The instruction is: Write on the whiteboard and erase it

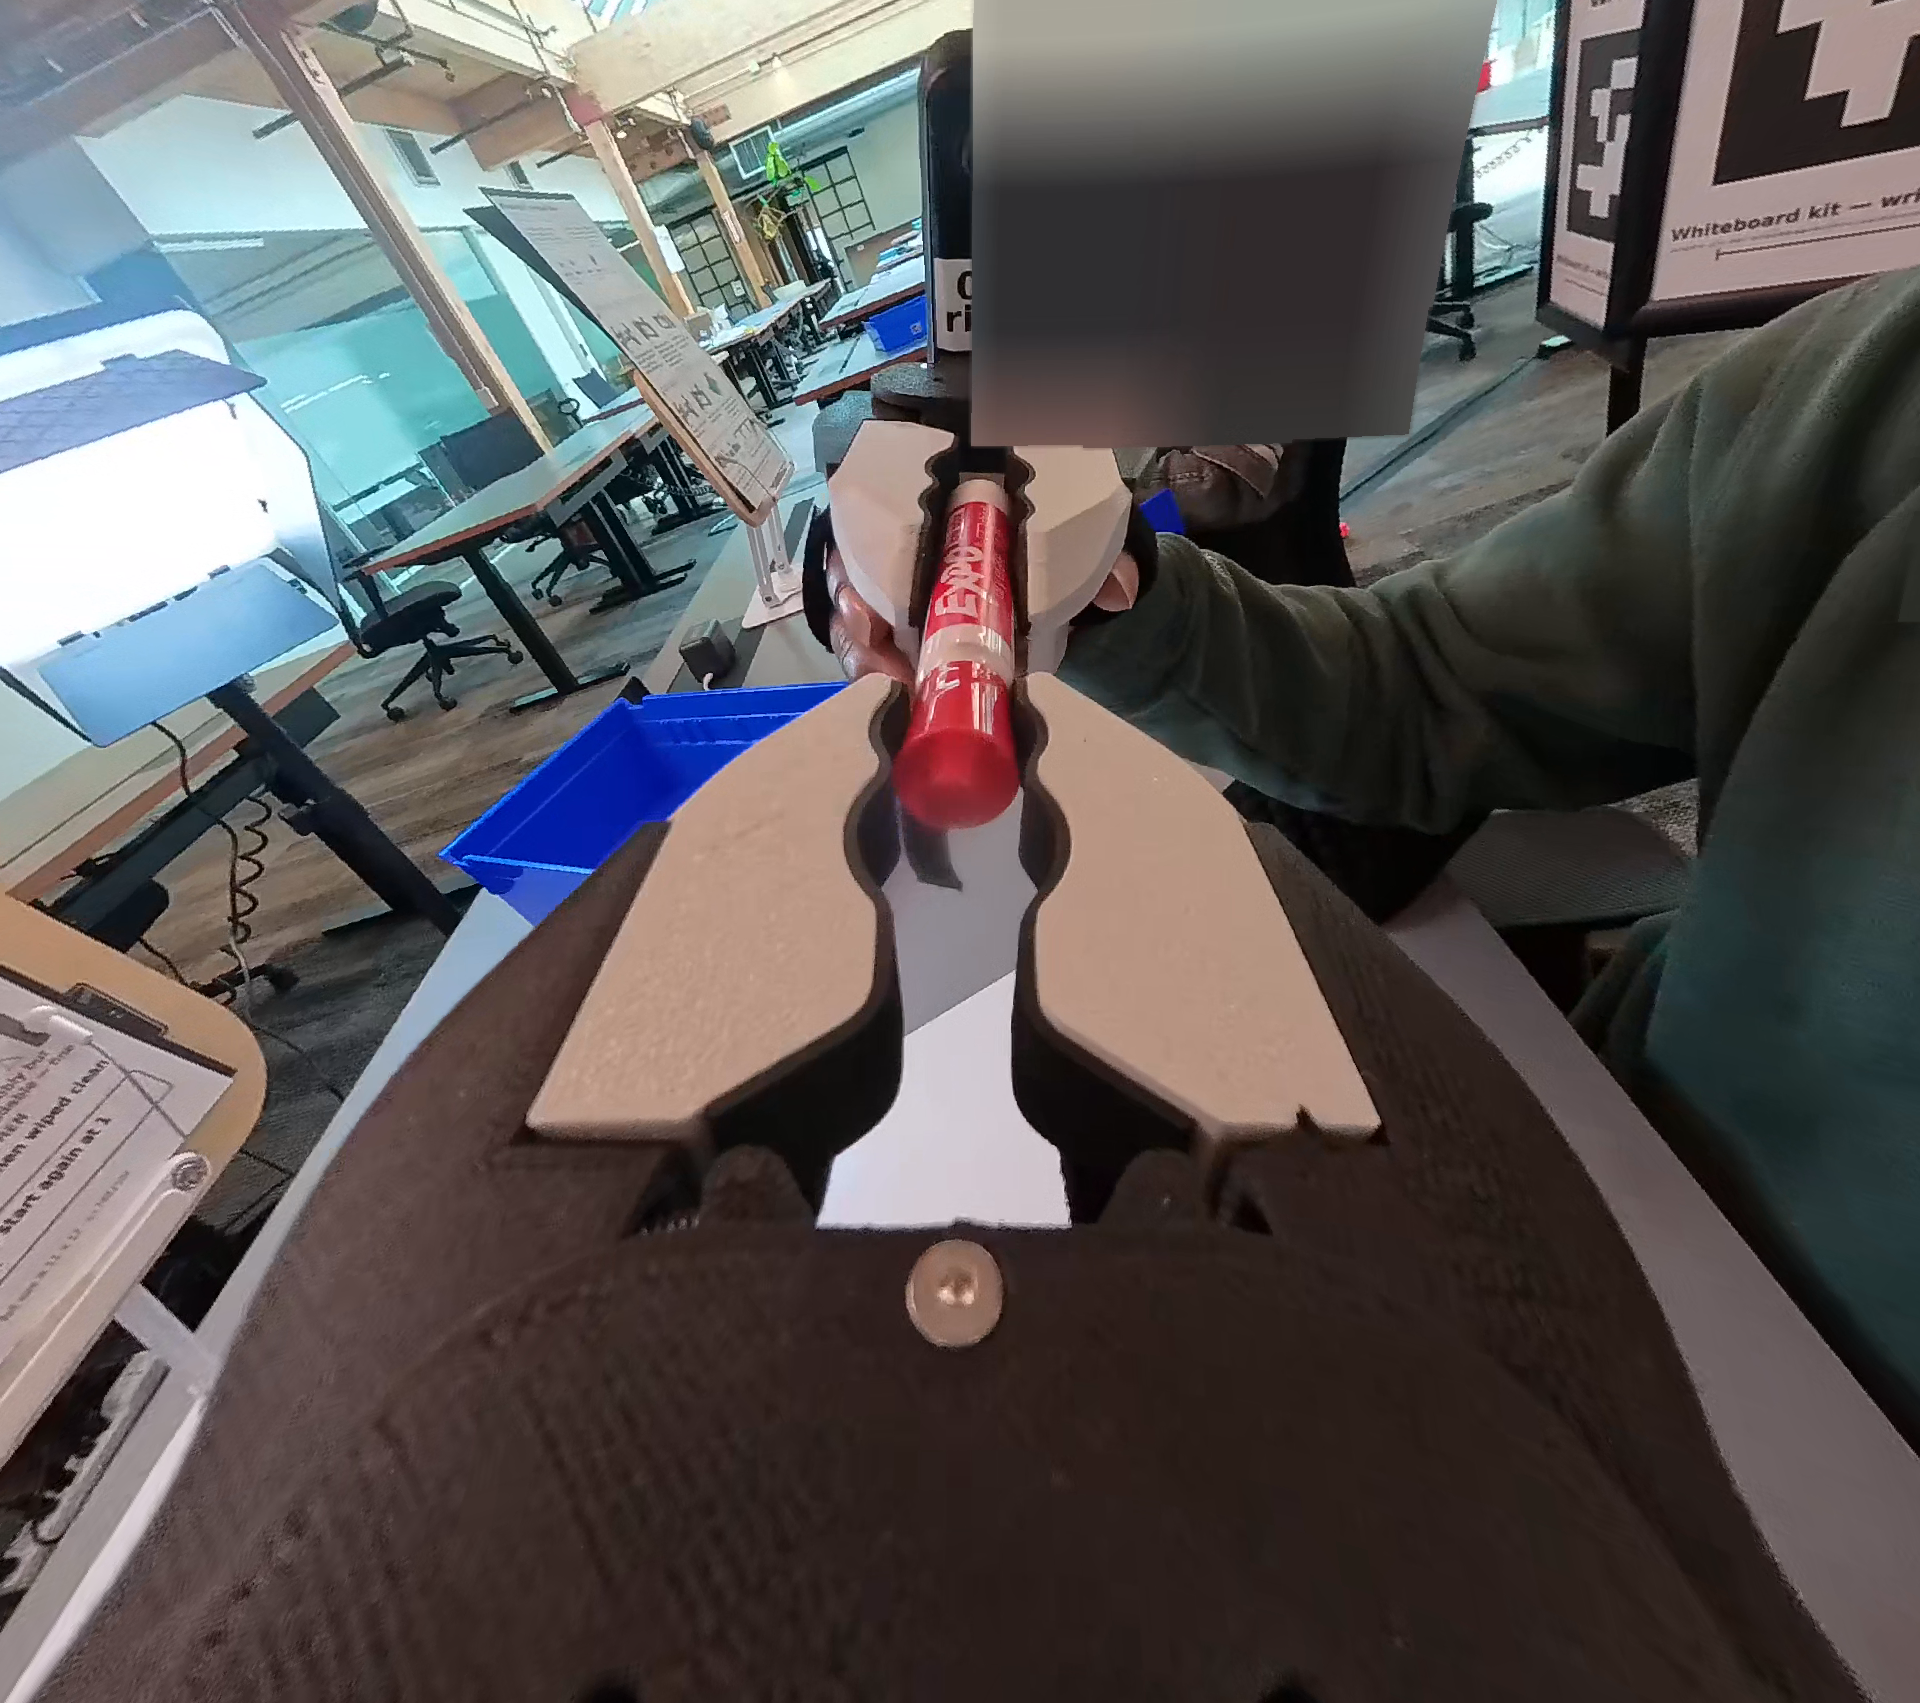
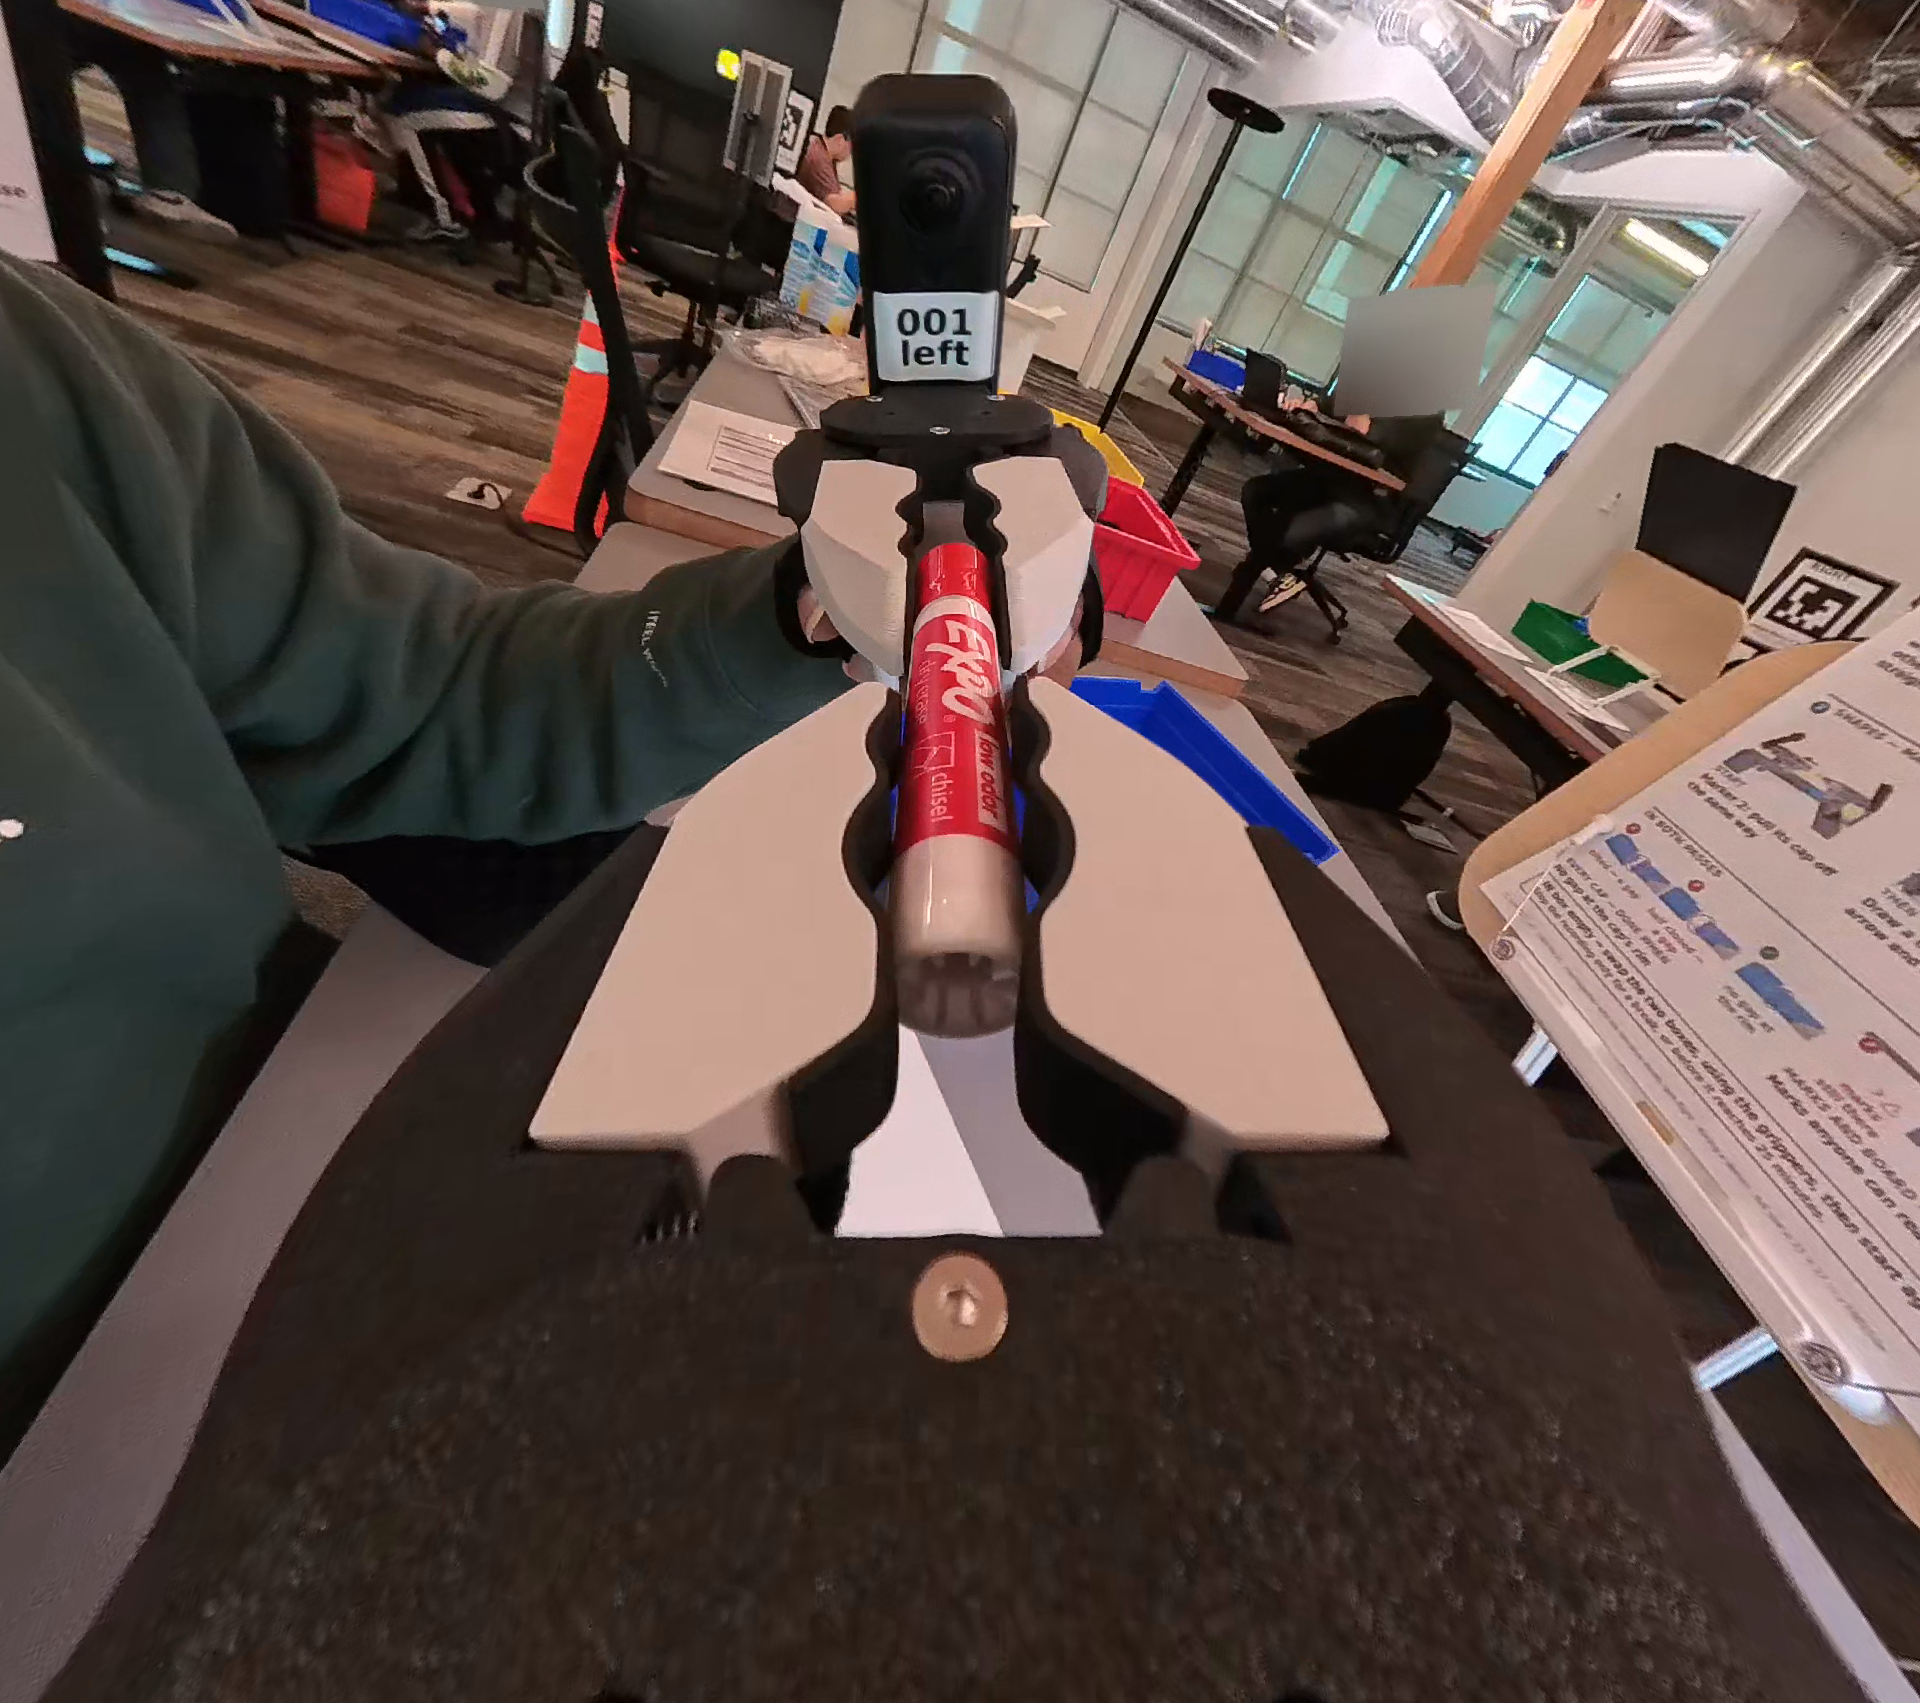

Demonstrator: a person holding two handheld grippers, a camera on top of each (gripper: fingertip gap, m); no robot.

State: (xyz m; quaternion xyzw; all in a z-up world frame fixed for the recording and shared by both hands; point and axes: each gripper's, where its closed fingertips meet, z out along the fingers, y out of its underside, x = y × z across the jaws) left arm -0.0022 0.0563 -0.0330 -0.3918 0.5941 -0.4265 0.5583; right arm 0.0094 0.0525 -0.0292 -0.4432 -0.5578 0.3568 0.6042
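Red marker [image 1: 961, 666], capped, level above the table; whiteboard barely visible.

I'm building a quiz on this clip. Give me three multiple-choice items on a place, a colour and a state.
1. In the left wrist view, the blue bin lies
A. right of the marker
B. left of the marker
C. on top of the marker

2. The marker's cap is
A. red
B. green
C. black

3. The marker is
A. lying on the table
B. held by the left gripper alone
C. held by both grippers

Answers:
1 B: the bin sits lower left of the marker.
2 A: the cap is red.
3 C: the left gripper clamps the cap end and the right gripper clamps the grey end.
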